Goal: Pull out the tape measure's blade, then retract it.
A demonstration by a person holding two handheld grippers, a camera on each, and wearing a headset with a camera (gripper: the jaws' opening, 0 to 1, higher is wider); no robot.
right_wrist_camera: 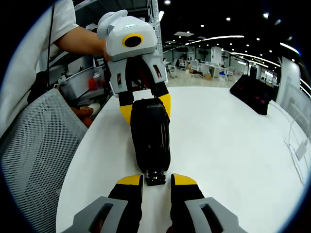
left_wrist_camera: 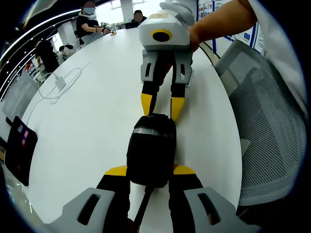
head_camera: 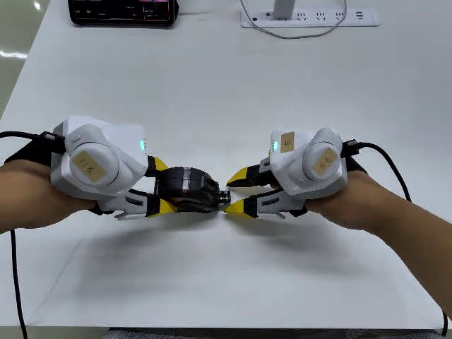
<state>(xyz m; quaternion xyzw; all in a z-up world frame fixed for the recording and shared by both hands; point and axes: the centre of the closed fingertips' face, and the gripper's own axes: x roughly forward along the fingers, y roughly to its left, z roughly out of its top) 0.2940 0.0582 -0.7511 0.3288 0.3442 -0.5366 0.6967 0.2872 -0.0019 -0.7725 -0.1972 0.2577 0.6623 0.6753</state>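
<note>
Left gripper (left_wrist_camera: pixel 150 170): clamped across the tape measure (left_wrist_camera: pixel 151 145), one yellow tip on each side of the black body. That's my anchor, since the body has to stay put while the other end gets pulled. The body is low over the white table (head_camera: pixel 282 92); I can't tell if it rests on it. Its mouth points at the other gripper.

Right gripper (right_wrist_camera: pixel 156 180): jaws apart, tips straddling the end hook (right_wrist_camera: pixel 155 178) at the mouth. In the right gripper view the hook sits in the gap and I can't make out firm contact on either side, so I read it as not pinched. Head view agrees: the tips spread in a V around the hook.

No tape is drawn out. My call: very start, grab not made.

The grippers sit nose to nose, so the pull axis runs straight along the slot. Next: close right on the hook, then draw it away from left, in line. Risk: the tab is thin and easy to slip off, and a skewed pull could twist the body in the left grip.

Power strip (head_camera: pixel 311 17) and dark screen (head_camera: pixel 123 10) sit at the far edge, well apart from the work.
</note>
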